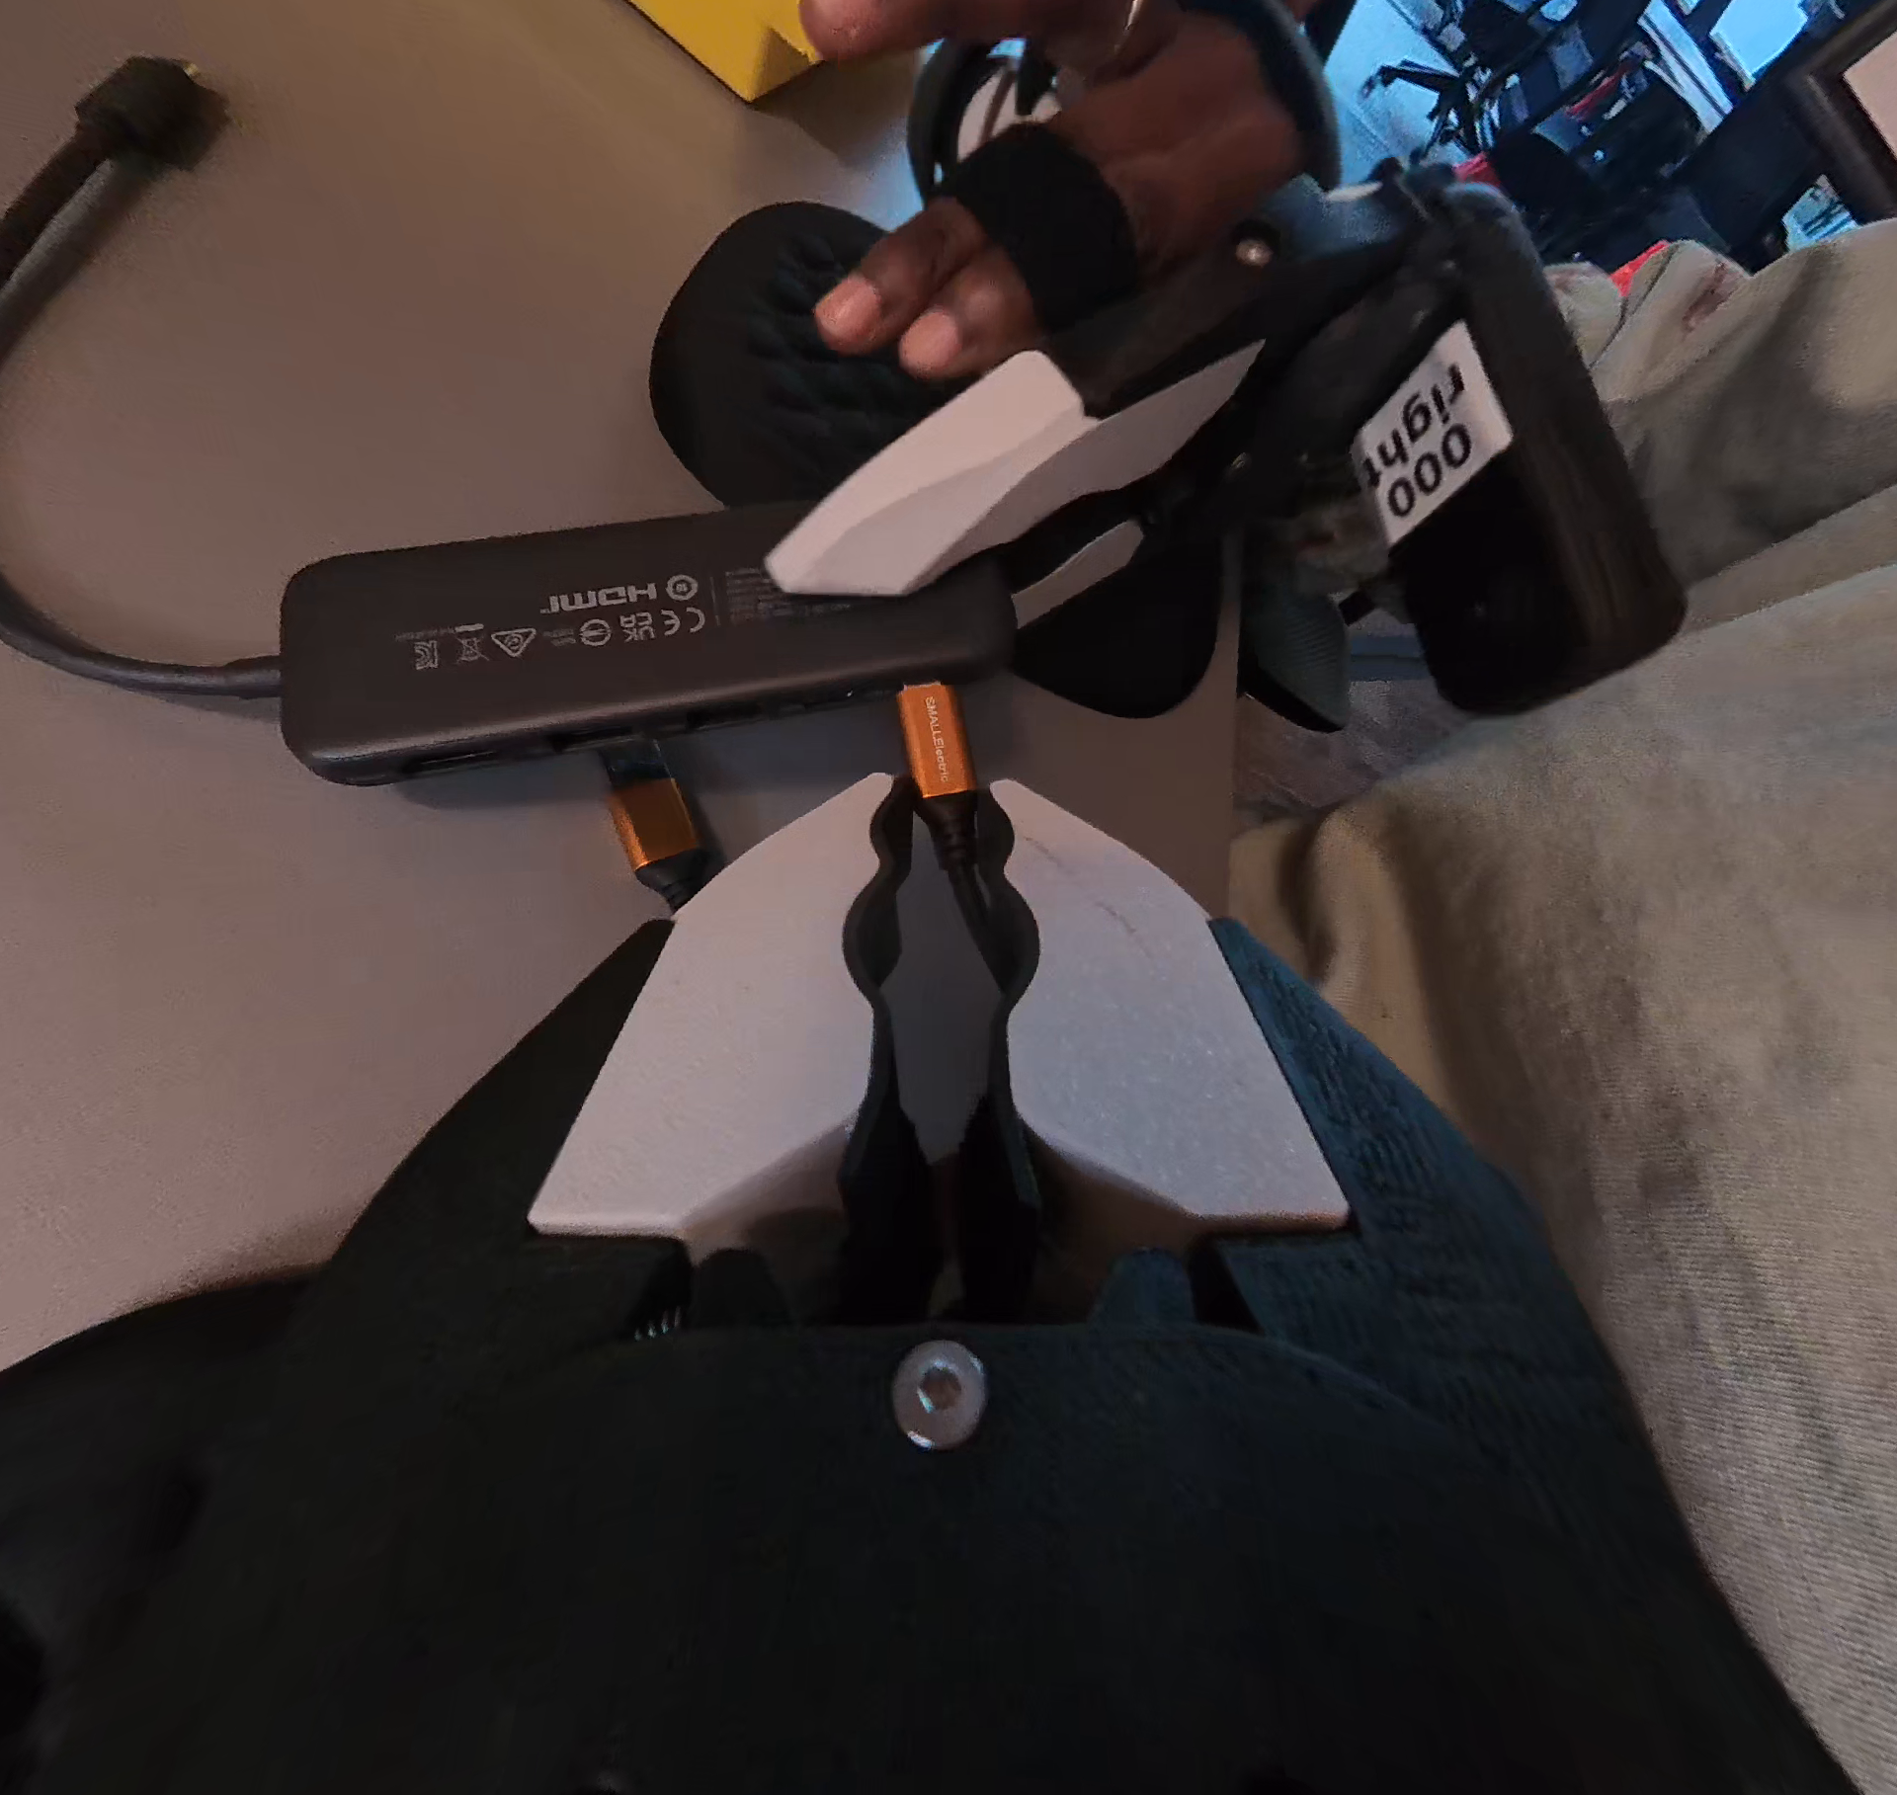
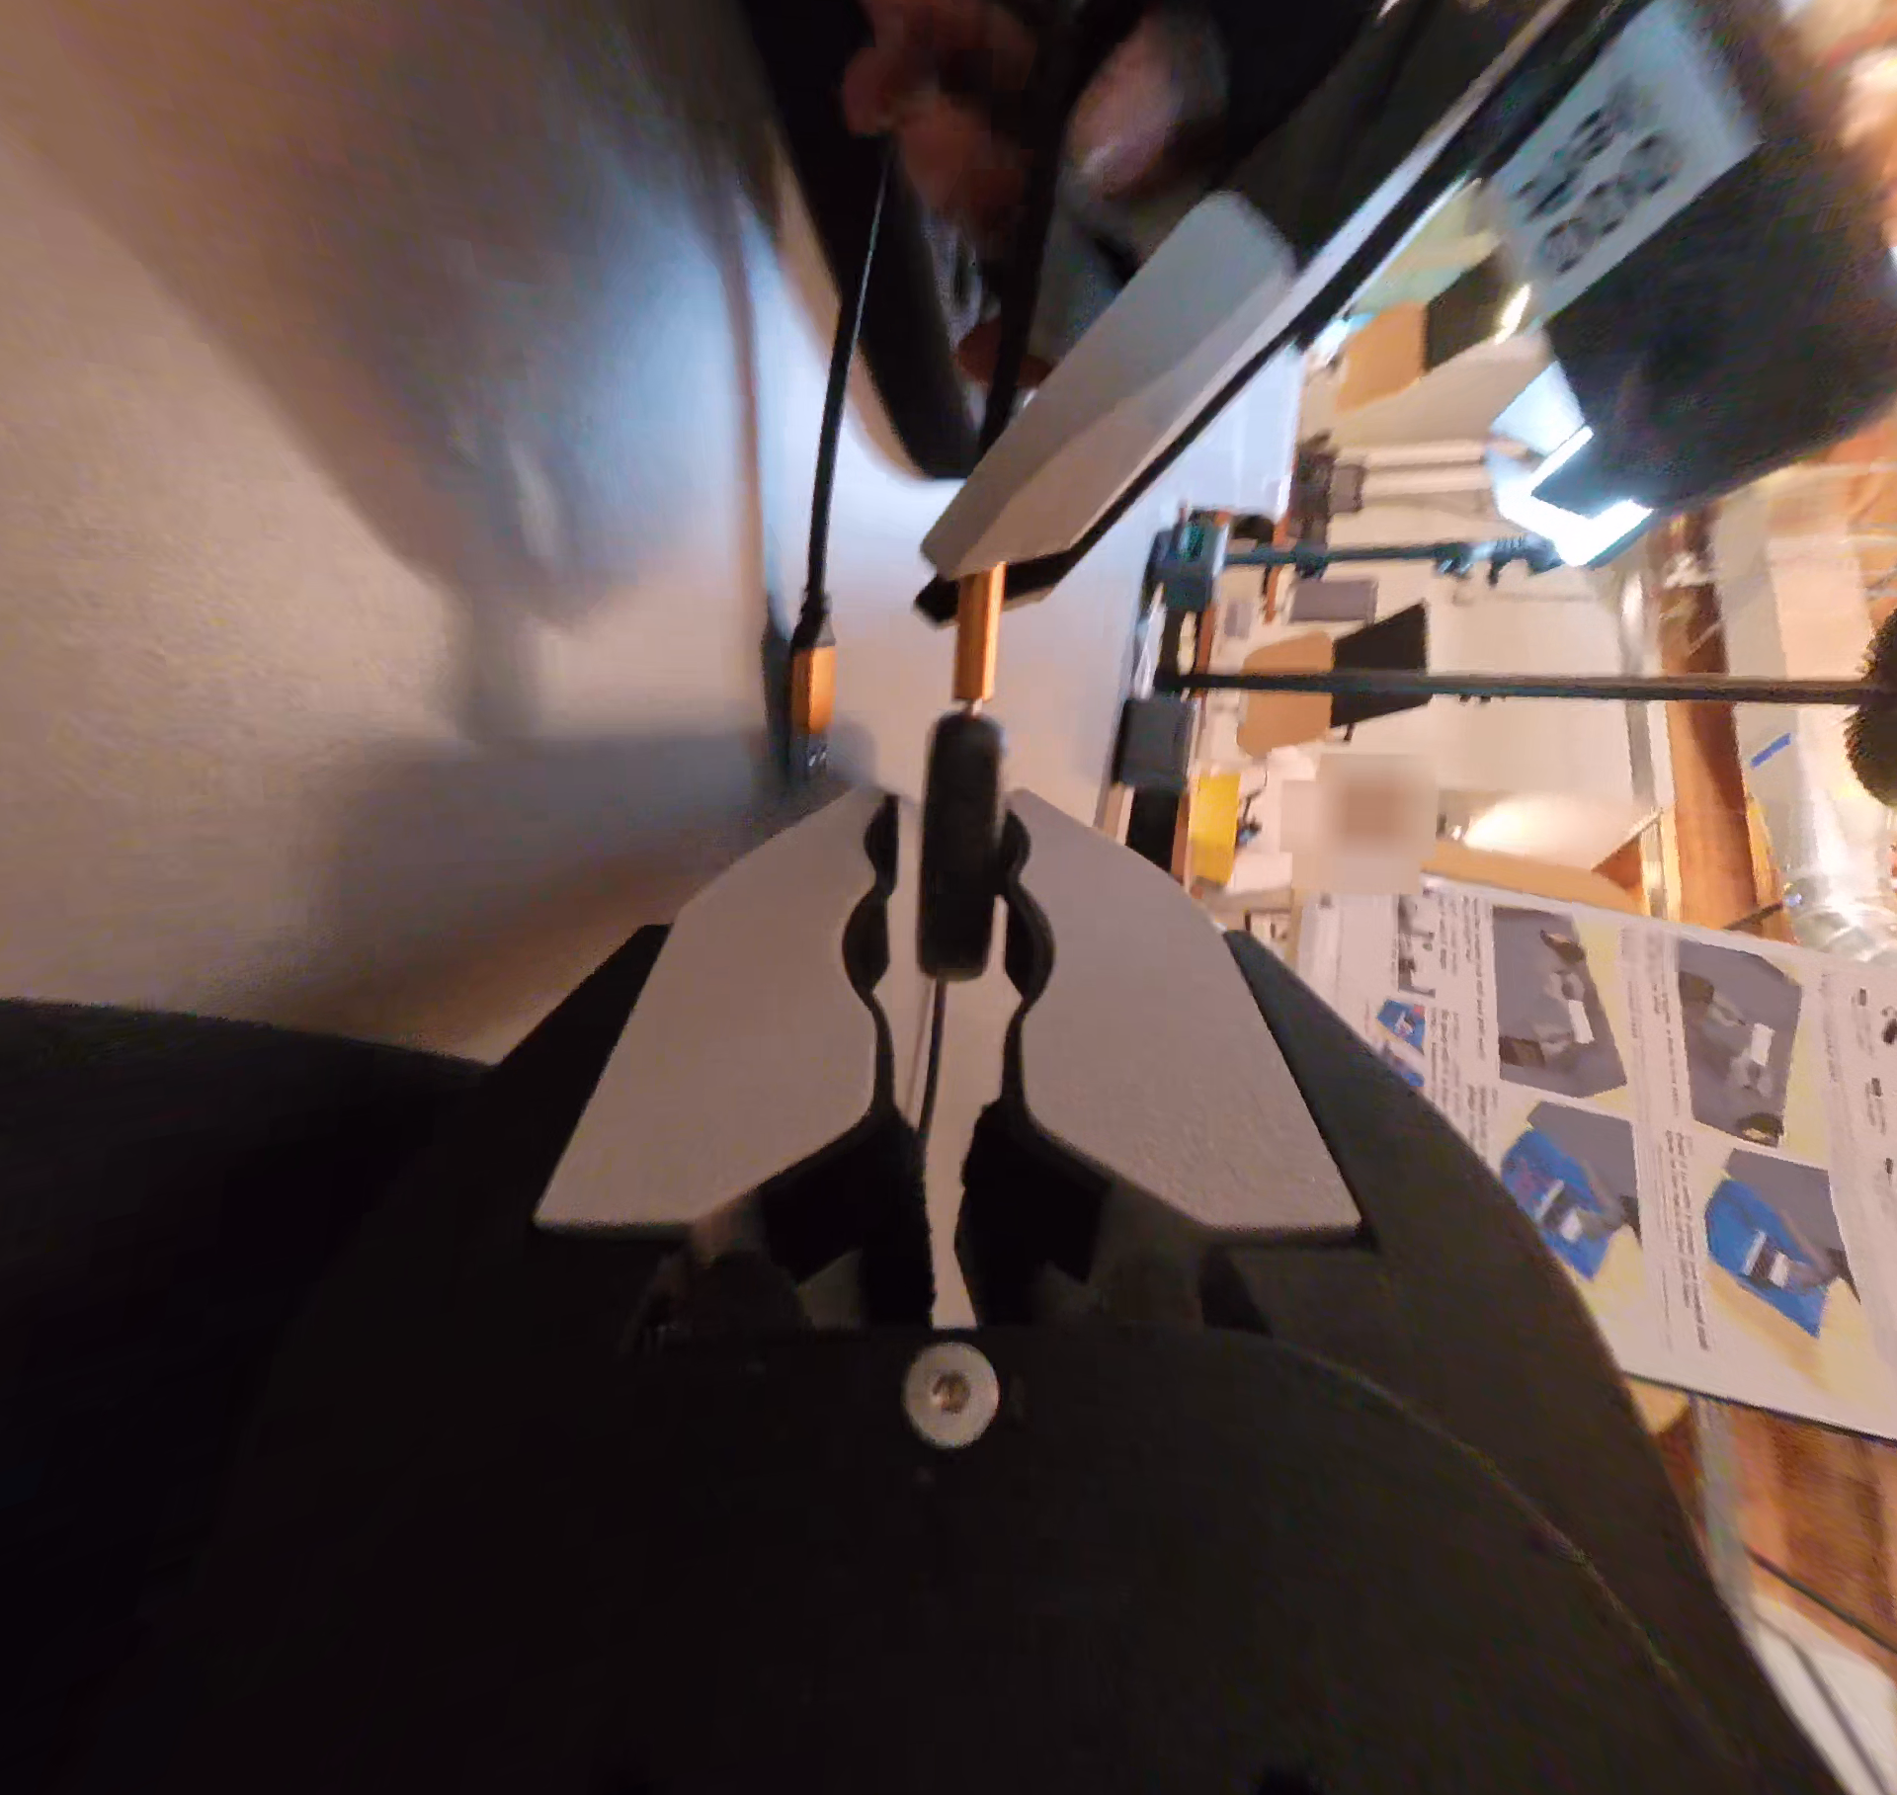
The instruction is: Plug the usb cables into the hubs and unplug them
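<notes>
Left wrist view: dark hub lies on the grey bench, its far-right end clamped between the jaws of the right gripper. Left gripper has its jaws narrowed on the black cable just behind the orange plug, which meets the hub's near edge (how deeply it is seated I cannot tell). A second orange plug sits in a port to the left. Judged step: seating or pulling the right-hand plug. Next move needs straight, in-line travel while the hub is braced.
</notes>
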A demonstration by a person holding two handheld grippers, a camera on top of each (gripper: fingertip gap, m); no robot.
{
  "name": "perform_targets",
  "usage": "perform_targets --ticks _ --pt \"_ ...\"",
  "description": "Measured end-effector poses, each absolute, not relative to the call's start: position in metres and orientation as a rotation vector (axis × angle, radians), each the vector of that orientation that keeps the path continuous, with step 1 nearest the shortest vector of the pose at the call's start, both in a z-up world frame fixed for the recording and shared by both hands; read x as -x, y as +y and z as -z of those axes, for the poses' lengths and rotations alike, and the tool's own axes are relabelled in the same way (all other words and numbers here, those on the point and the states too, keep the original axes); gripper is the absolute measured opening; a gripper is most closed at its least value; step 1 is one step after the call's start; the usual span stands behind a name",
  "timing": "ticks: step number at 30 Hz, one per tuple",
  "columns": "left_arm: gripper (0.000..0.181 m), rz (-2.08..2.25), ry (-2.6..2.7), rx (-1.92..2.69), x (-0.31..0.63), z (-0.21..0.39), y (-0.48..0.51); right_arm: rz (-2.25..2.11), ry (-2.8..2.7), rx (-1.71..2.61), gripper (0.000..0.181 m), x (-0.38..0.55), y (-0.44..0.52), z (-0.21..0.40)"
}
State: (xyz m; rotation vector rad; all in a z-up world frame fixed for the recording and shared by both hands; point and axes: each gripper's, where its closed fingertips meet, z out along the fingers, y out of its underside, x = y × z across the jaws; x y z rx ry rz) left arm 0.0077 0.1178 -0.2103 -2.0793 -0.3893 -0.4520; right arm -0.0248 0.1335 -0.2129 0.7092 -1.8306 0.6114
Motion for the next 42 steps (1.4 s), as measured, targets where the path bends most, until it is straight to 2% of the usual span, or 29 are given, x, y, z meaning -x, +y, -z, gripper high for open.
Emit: perform_targets --ticks 1,6,13,21,29,34,37,40,42 --pt "0.012 0.451 -0.391 2.082 -0.008 0.211 0.118 -0.682 -1.809 -0.722 0.012 0.019 0.13 0.209" --pt "0.012 0.446 -0.375 2.086 -0.01 0.211 0.118 -0.749 -1.856 -0.734 0.012 0.012 0.128 0.208" --pt "0.011 0.313 -0.341 2.234 -0.009 0.222 0.113 -0.58 -1.912 -0.769 0.011 0.012 0.123 0.214" --pt "0.012 0.334 -0.3 2.158 -0.008 0.214 0.113 -0.614 -1.91 -0.729 0.012 0.014 0.123 0.208" --pt "0.052 -0.155 -0.165 1.802 0.019 0.145 0.106 -0.682 -1.859 -0.447 0.012 0.022 0.13 0.202" --pt "0.052 -0.564 -0.158 1.543 0.032 0.086 0.064 -0.709 -1.787 -0.339 0.012 0.026 0.135 0.192" --pt "0.046 -0.638 -0.167 1.5 0.035 0.057 0.027 -0.728 -1.767 -0.298 0.012 0.028 0.14 0.188" --pt "0.04 -0.664 -0.325 1.588 0.055 0.05 -0.031 -0.729 -1.759 -0.284 0.012 0.028 0.143 0.187" --pt "0.04 -0.565 -0.463 1.766 0.065 0.071 -0.072 -0.727 -1.761 -0.29 0.012 0.028 0.142 0.187"
